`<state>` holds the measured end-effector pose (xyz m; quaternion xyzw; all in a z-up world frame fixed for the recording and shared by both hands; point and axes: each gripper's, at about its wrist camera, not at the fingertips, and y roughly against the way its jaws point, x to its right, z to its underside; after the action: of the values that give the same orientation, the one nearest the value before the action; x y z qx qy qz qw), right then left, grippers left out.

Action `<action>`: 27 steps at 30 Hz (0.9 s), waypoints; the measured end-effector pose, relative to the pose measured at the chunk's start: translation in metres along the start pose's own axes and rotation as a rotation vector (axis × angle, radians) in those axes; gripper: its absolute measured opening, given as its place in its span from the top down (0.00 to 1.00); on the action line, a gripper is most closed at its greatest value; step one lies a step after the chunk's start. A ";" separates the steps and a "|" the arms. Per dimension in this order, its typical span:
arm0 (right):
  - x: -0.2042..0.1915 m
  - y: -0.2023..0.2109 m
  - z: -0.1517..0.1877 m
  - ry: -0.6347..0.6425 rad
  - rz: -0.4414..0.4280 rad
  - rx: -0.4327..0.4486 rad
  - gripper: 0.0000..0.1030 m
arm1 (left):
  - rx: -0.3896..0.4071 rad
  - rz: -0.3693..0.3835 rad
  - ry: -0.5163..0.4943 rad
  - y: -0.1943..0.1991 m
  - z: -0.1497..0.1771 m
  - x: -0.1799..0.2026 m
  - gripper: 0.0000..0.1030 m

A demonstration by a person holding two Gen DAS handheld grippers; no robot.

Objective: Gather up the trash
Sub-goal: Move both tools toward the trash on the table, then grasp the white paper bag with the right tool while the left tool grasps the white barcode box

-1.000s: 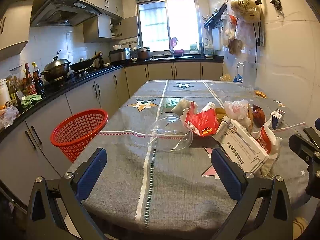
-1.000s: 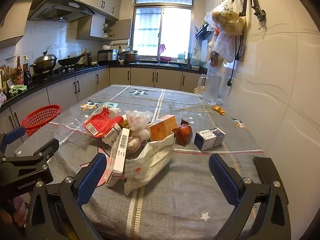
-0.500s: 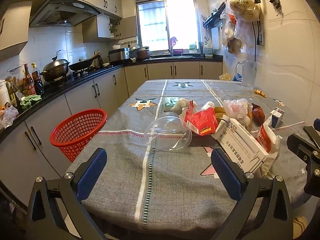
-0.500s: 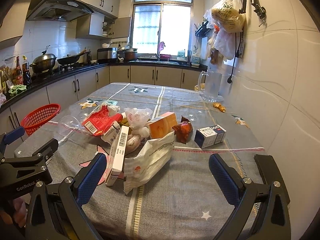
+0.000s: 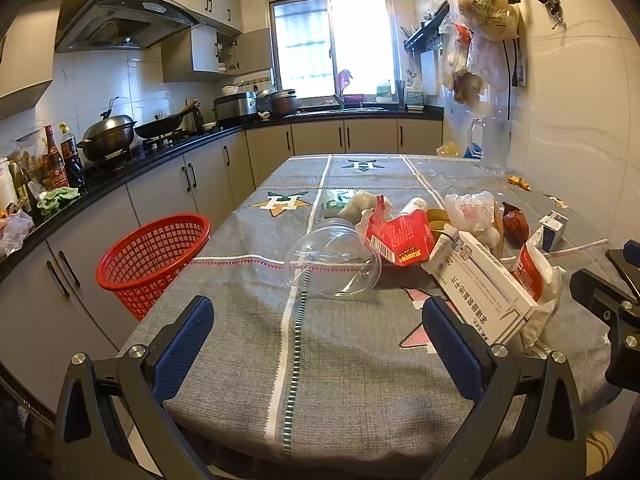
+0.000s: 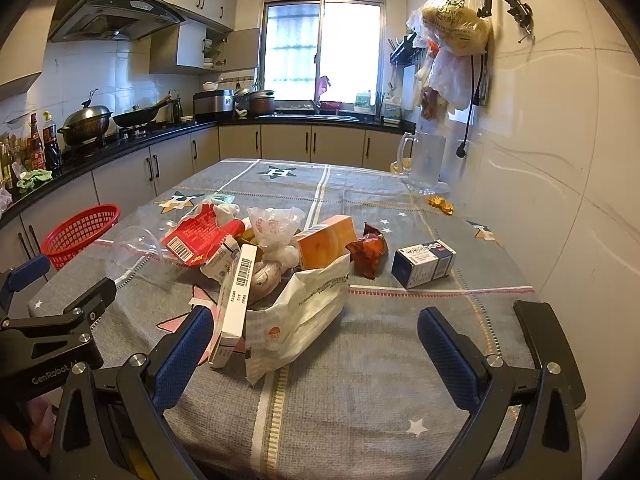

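Observation:
A pile of trash lies on the grey tablecloth: a clear plastic cup [image 5: 335, 263] on its side, a torn red packet [image 5: 400, 236], a long white box [image 5: 480, 280], a white paper bag [image 6: 300, 312], an orange box [image 6: 326, 240], a crumpled red wrapper [image 6: 368, 254] and a small blue-and-white box [image 6: 423, 263]. A red mesh basket [image 5: 154, 256] stands at the table's left edge. My left gripper [image 5: 318, 346] is open and empty, near the cup. My right gripper [image 6: 316, 350] is open and empty, in front of the paper bag.
A glass pitcher [image 6: 426, 162] stands at the far right of the table by the wall, with an orange scrap [image 6: 440, 204] near it. Kitchen counters with pots run along the left. Plastic bags [image 6: 456, 28] hang on the right wall.
Both grippers have crept slightly forward toward the pile. Nothing was picked up or moved.

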<state>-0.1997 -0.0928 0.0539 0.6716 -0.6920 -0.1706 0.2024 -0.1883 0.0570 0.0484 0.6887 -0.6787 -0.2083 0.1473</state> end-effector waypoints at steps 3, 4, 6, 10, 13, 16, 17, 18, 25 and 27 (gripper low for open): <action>0.000 -0.001 0.000 -0.002 -0.001 -0.003 0.00 | -0.003 0.000 0.002 0.000 0.000 -0.001 0.00; 0.000 -0.001 0.000 -0.002 -0.001 -0.005 0.00 | -0.004 0.001 0.003 -0.001 0.000 -0.001 0.00; 0.000 -0.002 0.001 -0.004 -0.002 -0.009 0.00 | -0.008 0.002 0.003 -0.001 0.000 -0.001 0.00; 0.001 -0.005 0.001 -0.008 -0.005 -0.016 0.00 | -0.025 0.008 0.002 -0.004 0.002 0.000 0.00; 0.002 -0.007 0.001 -0.013 -0.006 -0.023 0.00 | -0.034 0.012 -0.001 -0.006 0.001 0.000 0.00; 0.003 -0.009 0.001 -0.019 -0.009 -0.031 0.00 | -0.038 0.018 -0.002 -0.007 0.001 0.000 0.00; 0.004 -0.009 0.002 -0.022 -0.011 -0.033 0.00 | -0.041 0.023 -0.002 -0.007 0.001 0.001 0.00; 0.005 -0.010 0.002 -0.025 -0.012 -0.036 0.00 | -0.045 0.028 -0.002 -0.007 0.001 0.000 0.00; 0.023 -0.017 0.002 -0.079 -0.029 -0.059 0.00 | -0.074 0.064 0.003 -0.011 0.004 0.001 0.00; 0.032 -0.020 0.001 -0.110 -0.041 -0.069 0.01 | -0.075 0.071 0.004 -0.011 0.005 0.001 0.00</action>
<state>-0.1830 -0.1252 0.0447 0.6678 -0.6820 -0.2349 0.1835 -0.1810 0.0564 0.0382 0.6585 -0.6941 -0.2269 0.1819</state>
